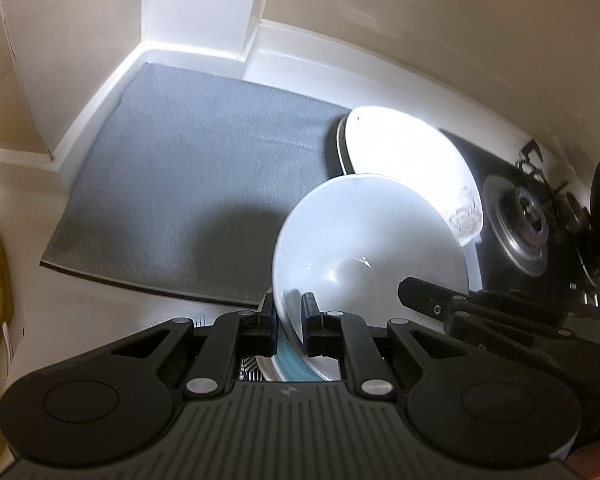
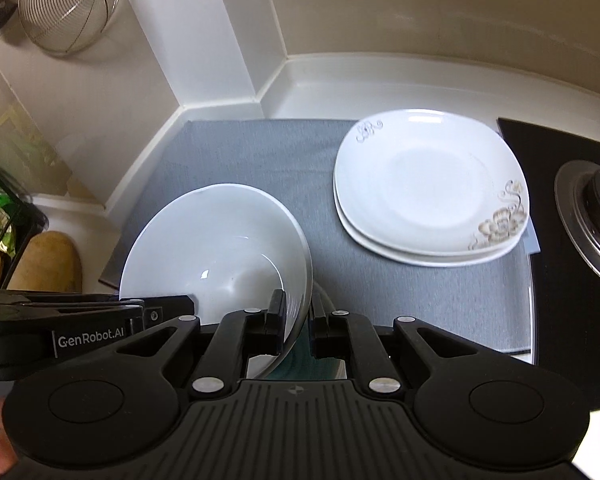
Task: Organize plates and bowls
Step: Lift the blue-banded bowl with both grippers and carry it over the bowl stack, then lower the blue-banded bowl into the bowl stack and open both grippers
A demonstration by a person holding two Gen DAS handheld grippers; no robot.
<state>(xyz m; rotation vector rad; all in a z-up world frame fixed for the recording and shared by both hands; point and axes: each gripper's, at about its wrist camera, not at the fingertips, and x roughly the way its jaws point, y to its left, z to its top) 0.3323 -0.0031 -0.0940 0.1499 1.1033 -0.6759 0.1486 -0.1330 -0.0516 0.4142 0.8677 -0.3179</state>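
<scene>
Over the grey mat (image 2: 235,152), both my grippers, left (image 1: 288,312) and right (image 2: 298,312), clamp the white bowl's (image 2: 219,240) rim, mid-carry; next I judge it needs setting down clear of the stacked plates (image 2: 428,184).

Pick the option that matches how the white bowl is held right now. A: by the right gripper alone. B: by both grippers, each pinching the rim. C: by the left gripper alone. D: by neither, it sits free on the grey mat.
B: the left gripper and the right gripper each have fingers on either side of the white bowl's rim.
</scene>
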